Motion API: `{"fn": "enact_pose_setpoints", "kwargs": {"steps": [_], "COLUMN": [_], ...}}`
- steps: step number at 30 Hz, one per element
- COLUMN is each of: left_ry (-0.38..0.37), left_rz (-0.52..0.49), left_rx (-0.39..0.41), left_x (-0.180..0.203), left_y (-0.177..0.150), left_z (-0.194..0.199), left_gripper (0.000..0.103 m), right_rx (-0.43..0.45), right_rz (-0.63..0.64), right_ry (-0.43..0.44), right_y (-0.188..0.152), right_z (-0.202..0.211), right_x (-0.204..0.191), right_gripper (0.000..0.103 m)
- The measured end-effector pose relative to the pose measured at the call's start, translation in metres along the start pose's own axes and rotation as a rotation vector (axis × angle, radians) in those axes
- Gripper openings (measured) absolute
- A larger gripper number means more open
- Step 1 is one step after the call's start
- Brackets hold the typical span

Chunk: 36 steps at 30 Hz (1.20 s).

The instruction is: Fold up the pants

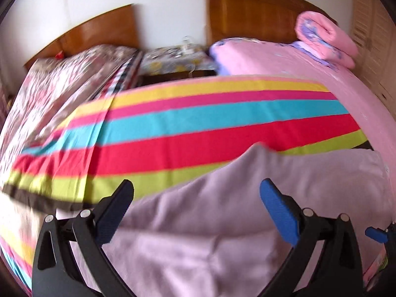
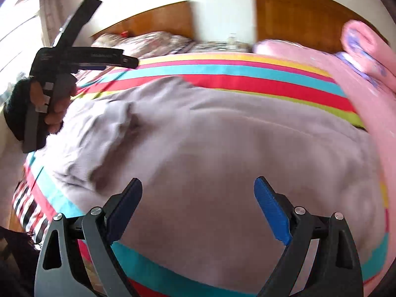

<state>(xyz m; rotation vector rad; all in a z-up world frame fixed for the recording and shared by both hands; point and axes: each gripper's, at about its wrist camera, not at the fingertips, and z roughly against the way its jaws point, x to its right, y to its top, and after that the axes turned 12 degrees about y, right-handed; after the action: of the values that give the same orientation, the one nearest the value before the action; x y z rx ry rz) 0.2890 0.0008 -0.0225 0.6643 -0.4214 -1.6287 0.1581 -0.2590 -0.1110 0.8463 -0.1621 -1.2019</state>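
Pale lilac-grey pants (image 2: 210, 136) lie spread on a rainbow-striped sheet (image 2: 247, 79), with a bunched part at their left (image 2: 109, 133). They also show in the left wrist view (image 1: 222, 222) on the same sheet (image 1: 198, 128). My left gripper (image 1: 196, 193) is open and empty above the pants' near part. In the right wrist view the left gripper (image 2: 94, 49) is held up at the left, over the pants' left end. My right gripper (image 2: 198, 193) is open and empty above the middle of the pants.
A pink bed cover (image 1: 284, 59) with a rolled pink quilt (image 1: 324, 39) lies at the right. A floral quilt (image 1: 61, 86) lies at the left. Wooden headboards (image 1: 252, 12) stand along the far wall, with a cluttered nightstand (image 1: 175, 59) between the beds.
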Motion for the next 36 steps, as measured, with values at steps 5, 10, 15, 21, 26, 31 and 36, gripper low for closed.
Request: {"fn": "enact_pose_setpoints", "kwargs": {"steps": [5, 10, 15, 21, 26, 31, 36], "left_ry": [0.024, 0.061, -0.014, -0.154, -0.198, -0.221, -0.26], "left_rz": [-0.036, -0.051, -0.067, -0.249, -0.387, -0.367, -0.34], "left_rx": [-0.04, -0.04, 0.078, 0.104, 0.101, 0.069, 0.039], "left_x": [0.002, 0.011, 0.036, 0.125, 0.188, 0.202, 0.199], "left_y": [-0.026, -0.03, -0.017, -0.031, -0.049, -0.06, -0.06], "left_z": [-0.028, -0.037, 0.007, 0.026, 0.026, 0.009, 0.005], "left_gripper": [0.102, 0.102, 0.102, 0.102, 0.102, 0.102, 0.102], "right_rx": [-0.107, -0.082, 0.189, 0.311, 0.271, 0.244, 0.16], "right_rz": [0.103, 0.033, -0.28, -0.679, -0.742, -0.793, -0.782], "right_ry": [-0.059, 0.004, 0.004, -0.016, 0.008, -0.01, 0.067], "right_y": [-0.02, -0.039, -0.069, -0.118, -0.109, -0.098, -0.101], "right_z": [-0.028, 0.008, 0.098, 0.14, 0.125, 0.114, 0.109], "right_x": [-0.017, -0.008, 0.048, 0.121, 0.139, 0.153, 0.146], "right_gripper": [0.089, 0.089, 0.089, 0.086, 0.081, 0.081, 0.066]}}
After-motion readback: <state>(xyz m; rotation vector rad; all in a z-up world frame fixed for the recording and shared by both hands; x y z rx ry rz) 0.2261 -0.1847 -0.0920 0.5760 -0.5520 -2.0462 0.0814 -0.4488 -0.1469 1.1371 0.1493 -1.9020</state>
